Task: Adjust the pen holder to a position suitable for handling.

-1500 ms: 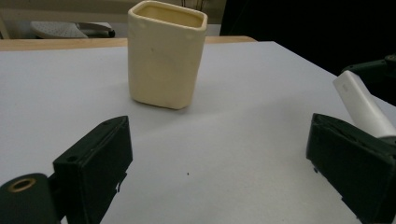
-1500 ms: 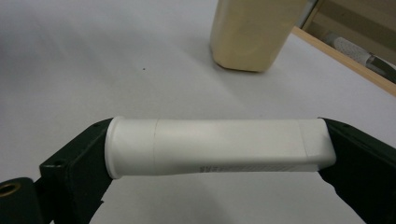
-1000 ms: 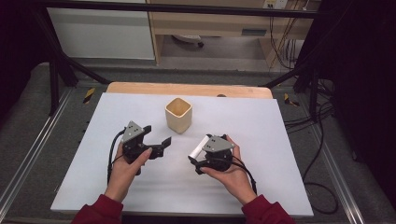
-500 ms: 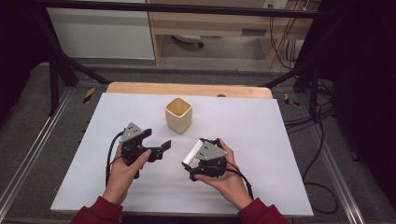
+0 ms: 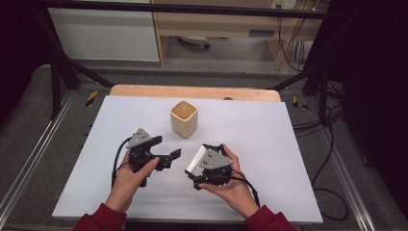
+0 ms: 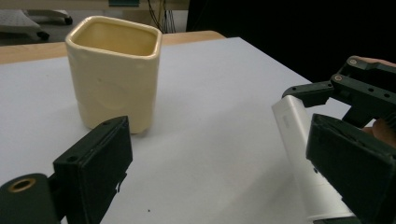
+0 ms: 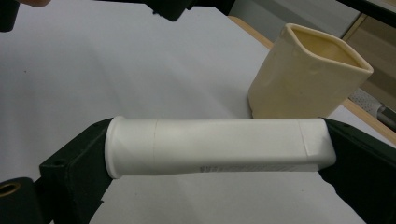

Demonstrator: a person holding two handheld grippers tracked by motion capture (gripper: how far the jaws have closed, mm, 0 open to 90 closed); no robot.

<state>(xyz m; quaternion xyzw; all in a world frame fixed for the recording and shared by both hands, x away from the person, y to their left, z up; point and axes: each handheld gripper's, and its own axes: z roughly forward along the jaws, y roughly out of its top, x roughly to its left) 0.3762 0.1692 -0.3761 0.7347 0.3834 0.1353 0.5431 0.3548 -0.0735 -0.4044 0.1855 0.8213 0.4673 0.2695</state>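
Note:
A white tube lies crosswise between the jaws of my right gripper, which is shut on its two ends; in the right gripper view the tube spans from jaw to jaw just above the table. My left gripper stands open a short way to the tube's left, with nothing between its jaws. In the left gripper view the tube shows beside the right jaw, with my right gripper behind it. A cream square cup stands upright behind both grippers; the cup is empty as far as I see.
The white table top has a wooden edge at the back. Black frame legs and cables stand on the floor to both sides. The cup is close behind the tube's right end.
My right gripper has moved left and a little toward the person with the tube, closing the gap to my left gripper. The left gripper has hardly moved.

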